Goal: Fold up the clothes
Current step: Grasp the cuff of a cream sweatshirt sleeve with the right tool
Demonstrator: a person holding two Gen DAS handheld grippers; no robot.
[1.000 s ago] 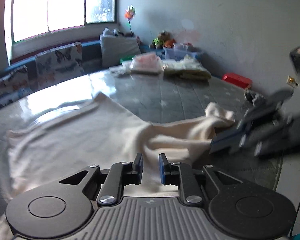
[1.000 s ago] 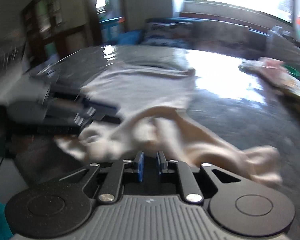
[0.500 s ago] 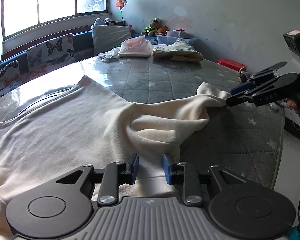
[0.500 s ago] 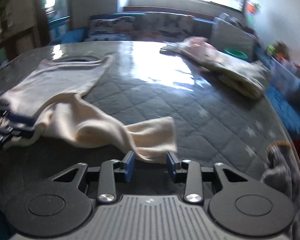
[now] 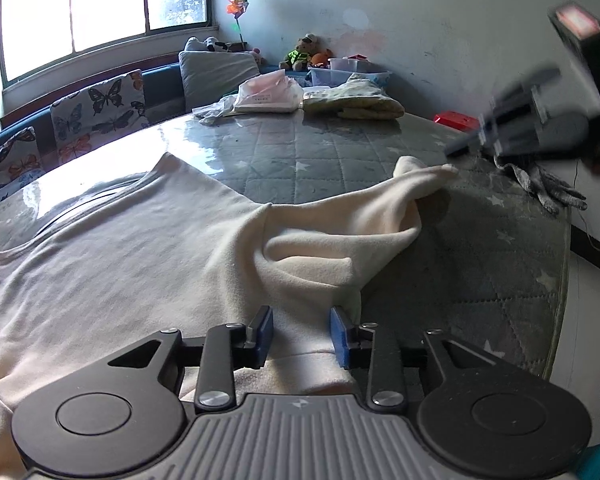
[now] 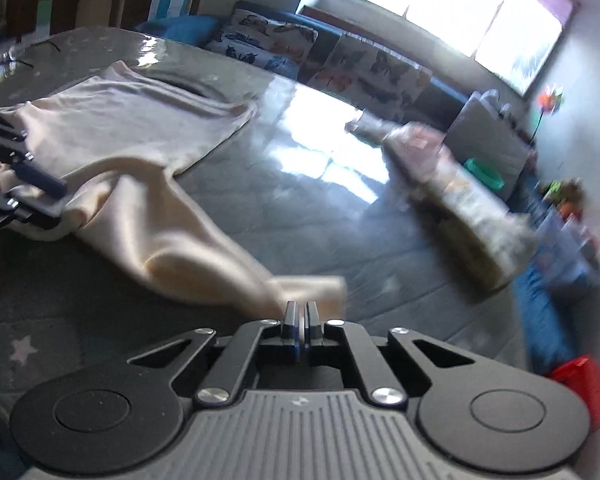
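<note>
While your left gripper (image 5: 301,330) hovers low over the near hem of the cream shirt (image 5: 140,248), its blue-padded fingers (image 5: 262,329) stand spread apart with cloth lying between them, gripping nothing. The shirt is spread mostly flat across the round bench (image 5: 324,152), which has a grey quilted cover with pale stars under a glossy sheet. One sleeve (image 5: 384,204) runs out to the right in loose folds, ending in a cuff near the bench's far right edge.

Your right gripper (image 6: 301,318) has its fingers clenched tightly together just at that cuff (image 6: 312,286); motion blur keeps you from telling whether any cloth is pinched between them. From the left wrist view, the right gripper (image 5: 466,145) appears blurred, raised just above and beside the sleeve end.

A grey glove (image 5: 548,184) lies at the bench's right edge. Folded laundry (image 5: 352,100) sits at the far side of the bench, with butterfly-print cushions (image 5: 100,108) under the window behind.
</note>
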